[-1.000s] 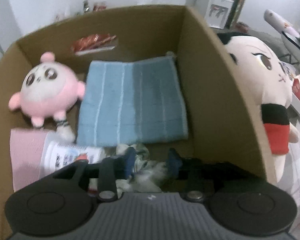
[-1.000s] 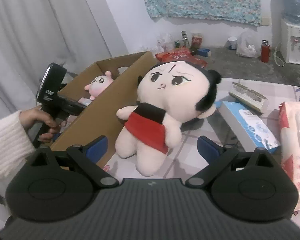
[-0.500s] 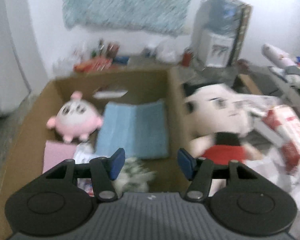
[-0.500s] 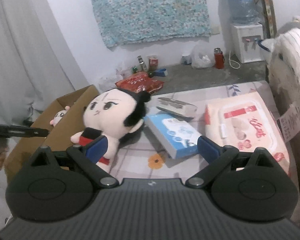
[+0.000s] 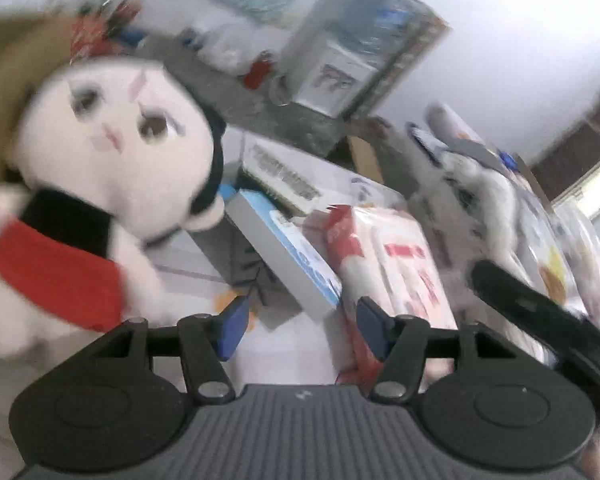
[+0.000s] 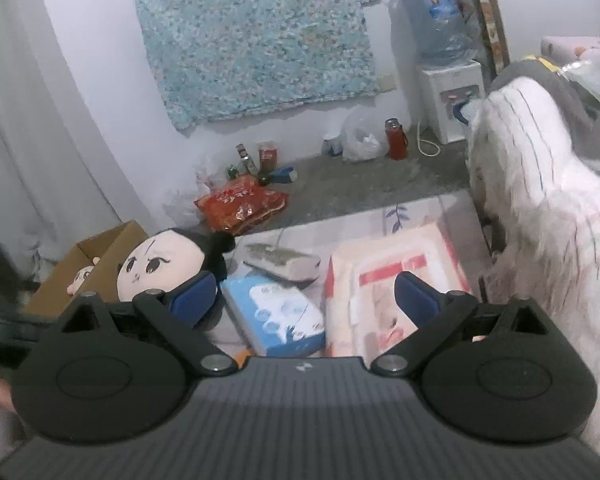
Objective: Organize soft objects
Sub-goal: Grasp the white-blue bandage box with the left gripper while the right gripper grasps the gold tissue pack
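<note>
A big-headed plush doll in red and black leans against the cardboard box at the left; it also shows in the right wrist view. My left gripper is open and empty, just right of the doll, over the mat. My right gripper is open and empty, held above a blue tissue box and a pink wipes pack. A large white and grey furry plush stands at the right. A small pink plush lies in the box.
A flat white pack lies behind the tissue box. A red bag, bottles and a water dispenser stand along the back wall. The right gripper's black body crosses the left wrist view at the right.
My left gripper has let go of the patterned cloth in the box, opened, and swung right to the doll and packs. My right gripper has pulled back from the doll and turned right.
</note>
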Motion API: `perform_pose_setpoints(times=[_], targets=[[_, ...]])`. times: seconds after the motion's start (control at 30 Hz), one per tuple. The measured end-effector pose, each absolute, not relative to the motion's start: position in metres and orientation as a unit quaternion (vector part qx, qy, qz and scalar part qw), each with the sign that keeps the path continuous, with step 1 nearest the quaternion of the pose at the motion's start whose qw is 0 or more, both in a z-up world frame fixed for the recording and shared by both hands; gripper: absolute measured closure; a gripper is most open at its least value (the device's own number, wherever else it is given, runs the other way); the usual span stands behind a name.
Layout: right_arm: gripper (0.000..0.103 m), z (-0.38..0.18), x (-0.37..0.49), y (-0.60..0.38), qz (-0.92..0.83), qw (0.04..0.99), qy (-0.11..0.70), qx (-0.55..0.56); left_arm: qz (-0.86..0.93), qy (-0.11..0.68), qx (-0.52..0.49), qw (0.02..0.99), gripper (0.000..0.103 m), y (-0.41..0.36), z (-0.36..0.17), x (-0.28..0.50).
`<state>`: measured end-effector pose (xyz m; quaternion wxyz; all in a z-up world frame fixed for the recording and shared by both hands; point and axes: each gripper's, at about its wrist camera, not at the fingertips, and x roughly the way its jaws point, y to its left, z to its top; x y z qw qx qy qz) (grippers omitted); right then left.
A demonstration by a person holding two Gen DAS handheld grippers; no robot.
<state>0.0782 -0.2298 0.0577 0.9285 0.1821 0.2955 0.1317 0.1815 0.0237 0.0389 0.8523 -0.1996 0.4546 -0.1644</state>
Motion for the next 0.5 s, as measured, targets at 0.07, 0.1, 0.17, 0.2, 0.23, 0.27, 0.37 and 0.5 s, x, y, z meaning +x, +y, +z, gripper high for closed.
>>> perform_pose_setpoints(times=[0.07,0.1,0.17,0.2,0.23,0.27,0.37,0.5], targets=[[0.007,0.057,0.093,-0.233,0.141,0.926,0.304,0.174,-0.143,0.46,-0.233,0.845,0.044,0.013,0.017,0.199],[0.007,0.056,0.102,-0.233,0.145,0.924,0.312,0.167,-0.128,0.46,-0.255,0.841,0.05,0.009,0.006,0.206],[0.007,0.052,0.117,-0.228,0.155,0.92,0.328,0.145,-0.121,0.456,-0.287,0.834,0.069,0.002,-0.01,0.216],[0.007,0.051,0.126,-0.223,0.161,0.918,0.338,0.128,-0.12,0.451,-0.299,0.832,0.073,0.001,-0.016,0.221],[0.007,0.051,0.131,-0.218,0.168,0.918,0.341,0.113,-0.12,0.449,-0.306,0.831,0.073,0.0,-0.022,0.226],[0.007,0.049,0.136,-0.215,0.171,0.919,0.34,0.107,-0.125,0.443,-0.325,0.826,0.073,0.001,-0.027,0.227],[0.007,0.042,0.152,-0.203,0.181,0.914,0.353,0.086,-0.104,0.435,-0.331,0.831,0.076,0.004,-0.021,0.22],[0.007,0.037,0.174,-0.183,0.191,0.915,0.355,0.006,-0.108,0.441,-0.341,0.823,0.078,0.017,-0.023,0.204]])
